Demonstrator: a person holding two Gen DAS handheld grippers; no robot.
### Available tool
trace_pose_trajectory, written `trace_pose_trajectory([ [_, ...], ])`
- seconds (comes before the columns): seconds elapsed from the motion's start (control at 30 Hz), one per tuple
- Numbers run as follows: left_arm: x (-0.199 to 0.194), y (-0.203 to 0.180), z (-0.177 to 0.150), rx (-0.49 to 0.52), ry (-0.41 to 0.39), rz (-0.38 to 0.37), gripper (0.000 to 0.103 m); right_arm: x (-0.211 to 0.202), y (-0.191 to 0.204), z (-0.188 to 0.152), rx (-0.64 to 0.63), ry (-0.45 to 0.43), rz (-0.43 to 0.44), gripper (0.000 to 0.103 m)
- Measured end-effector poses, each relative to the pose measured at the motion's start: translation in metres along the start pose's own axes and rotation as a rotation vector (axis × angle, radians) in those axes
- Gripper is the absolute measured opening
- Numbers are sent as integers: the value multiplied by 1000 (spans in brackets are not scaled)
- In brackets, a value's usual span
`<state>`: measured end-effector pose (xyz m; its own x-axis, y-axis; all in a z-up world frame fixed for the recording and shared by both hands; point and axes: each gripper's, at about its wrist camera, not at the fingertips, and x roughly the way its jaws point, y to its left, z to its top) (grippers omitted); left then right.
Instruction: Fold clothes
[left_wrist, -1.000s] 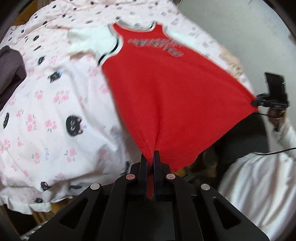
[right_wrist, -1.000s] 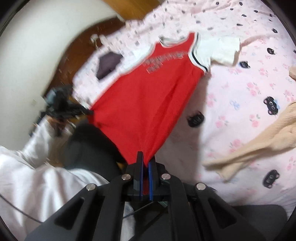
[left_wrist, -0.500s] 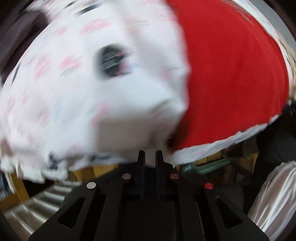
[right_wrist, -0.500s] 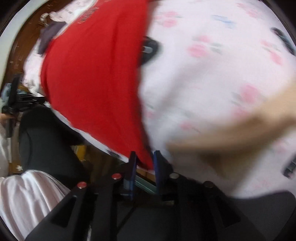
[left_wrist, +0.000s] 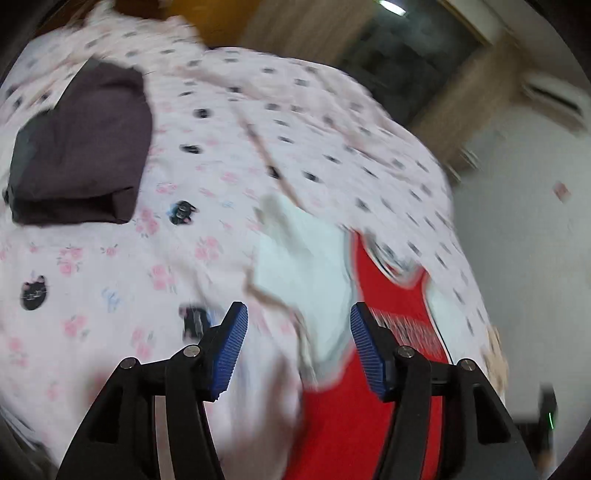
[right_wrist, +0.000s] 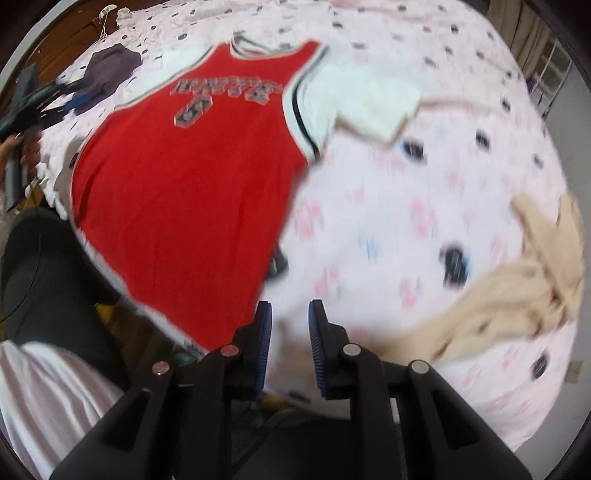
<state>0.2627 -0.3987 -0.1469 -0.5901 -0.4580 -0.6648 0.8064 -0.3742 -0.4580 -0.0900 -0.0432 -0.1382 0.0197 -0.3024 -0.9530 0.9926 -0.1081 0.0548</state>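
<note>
Left to right on the bed (right_wrist: 424, 229), w/ its pink floral cat-print sheet:

Far-left corner: a dark folded garment (left_wrist: 81, 155), looks already squared up, well apart from the rest.

Left gripper (left_wrist: 298, 334): jaws wide apart, nothing between them, hovering over the jersey's left shoulder area. A sec ago it was pinched on the red hem w/ the cloth stretched taut; half a sec ago the jaws were just parting. So it's let go.

Middle, towards the near edge: the red jersey (right_wrist: 192, 166) w/ white sleeves lies spread face-up, collar toward the far side, hem at the near edge and a bit over it by the look of it. Print & number show. Lies fairly flat; right white sleeve (right_wrist: 369, 99) splayed out to the side. Motion blur, so creases hard to judge.

Right gripper (right_wrist: 290, 332): jaws parted a smaller way, empty, sitting just off the hem's right corner. It too was clamped on the hem a sec ago and has released.

Right edge: a beige garment (right_wrist: 517, 266) in a loose heap, not folded.

Meaning: the shake-out/lay-flat bit seems done — jersey is down & flat, both tools free. Prob next = sleeves/sides folded in, but that's my guess.
</note>
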Motion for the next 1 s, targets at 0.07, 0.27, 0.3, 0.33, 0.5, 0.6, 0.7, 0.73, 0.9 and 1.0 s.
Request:
trace_pose_trajectory([
  [0.07,27,1,9,-91,-48,30,53,-8,11,17,-23,-20,-23,22],
  [0.27,64,15,-9,-205,4,2,53,-18,56,86,-186,-75,-69,42],
  [0.3,67,15,-9,-207,3,-2,53,-16,65,103,-226,-76,-68,42],
  [0.33,70,15,-8,-209,2,-6,53,-14,73,119,-266,-79,-68,42],
  [0.5,55,9,-7,-192,-11,-90,53,-3,115,220,-427,-105,-70,42],
  [0.6,55,12,-7,-228,11,-126,53,12,142,277,-492,-108,-31,42],
  [0.7,55,14,-4,-246,9,-146,53,28,171,325,-572,-101,16,42],
  [0.73,55,13,-3,-243,8,-148,53,33,181,339,-604,-97,31,42],
  [0.9,63,12,-1,-242,-2,-109,53,65,224,387,-735,-76,44,42],
  [1.0,70,8,-2,-241,0,-96,53,89,245,405,-784,-34,36,42],
])
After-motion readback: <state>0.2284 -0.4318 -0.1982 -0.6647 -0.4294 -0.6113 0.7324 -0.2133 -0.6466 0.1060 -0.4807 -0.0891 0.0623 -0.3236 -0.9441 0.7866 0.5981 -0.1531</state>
